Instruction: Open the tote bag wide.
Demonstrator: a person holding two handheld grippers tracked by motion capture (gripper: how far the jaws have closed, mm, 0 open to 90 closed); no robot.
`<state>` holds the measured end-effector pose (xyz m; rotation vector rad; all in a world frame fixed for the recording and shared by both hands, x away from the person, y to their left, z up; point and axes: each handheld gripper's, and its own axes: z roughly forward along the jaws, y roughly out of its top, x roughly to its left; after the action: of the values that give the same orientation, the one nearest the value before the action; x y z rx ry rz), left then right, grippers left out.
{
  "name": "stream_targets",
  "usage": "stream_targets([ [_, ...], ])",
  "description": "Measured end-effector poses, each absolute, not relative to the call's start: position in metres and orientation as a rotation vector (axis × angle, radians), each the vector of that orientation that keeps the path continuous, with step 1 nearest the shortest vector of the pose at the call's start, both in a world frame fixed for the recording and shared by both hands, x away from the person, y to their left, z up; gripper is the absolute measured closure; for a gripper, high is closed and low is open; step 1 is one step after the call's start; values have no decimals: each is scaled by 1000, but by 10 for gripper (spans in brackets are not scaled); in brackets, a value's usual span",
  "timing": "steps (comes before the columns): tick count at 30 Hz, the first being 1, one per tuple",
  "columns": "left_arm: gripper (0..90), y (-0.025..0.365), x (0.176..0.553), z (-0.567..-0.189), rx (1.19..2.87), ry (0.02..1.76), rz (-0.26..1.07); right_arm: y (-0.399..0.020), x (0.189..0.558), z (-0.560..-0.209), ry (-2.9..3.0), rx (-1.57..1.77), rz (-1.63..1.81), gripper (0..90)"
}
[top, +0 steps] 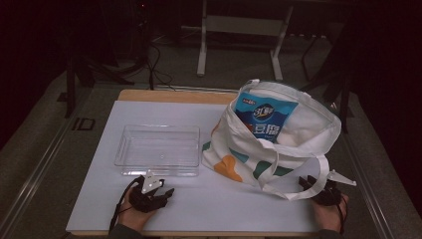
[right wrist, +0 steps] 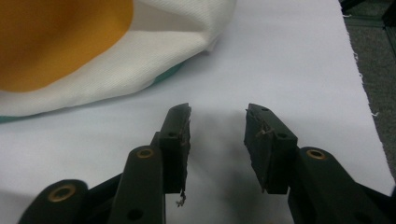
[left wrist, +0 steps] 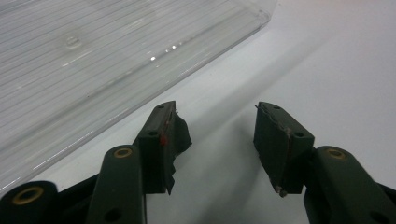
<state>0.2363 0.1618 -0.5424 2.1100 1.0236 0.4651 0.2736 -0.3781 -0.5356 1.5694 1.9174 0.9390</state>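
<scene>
Resting low at the near table edge, the left gripper has its jaws parted, nothing between them; just ahead lies the clear tray, long axis crosswise. The right gripper is released too, bare cloth beneath. Just beyond it slumps the cream tote bag, orange and teal patches, mouth facing up and away, blue snack packet poking out.

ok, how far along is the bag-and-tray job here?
Nothing looks done: the clear tray is empty and the blue snack packet stands in the tote bag. Nothing is in hand: the left gripper is open over the white mat near the tray, and the right gripper is open beside the bag. Likely left: lifting the packet out, probably into the tray.
</scene>
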Motion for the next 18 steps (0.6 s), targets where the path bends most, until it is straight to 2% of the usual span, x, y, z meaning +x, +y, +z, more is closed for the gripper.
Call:
stream_targets([
  [6, 556, 161, 235, -542, 2117, 1001, 465, -377, 274, -536, 1937, 1549, 941, 625],
  [18, 570, 155, 234, -540, 2141, 972, 478, -377, 274, -536, 1949, 1545, 957, 652],
])
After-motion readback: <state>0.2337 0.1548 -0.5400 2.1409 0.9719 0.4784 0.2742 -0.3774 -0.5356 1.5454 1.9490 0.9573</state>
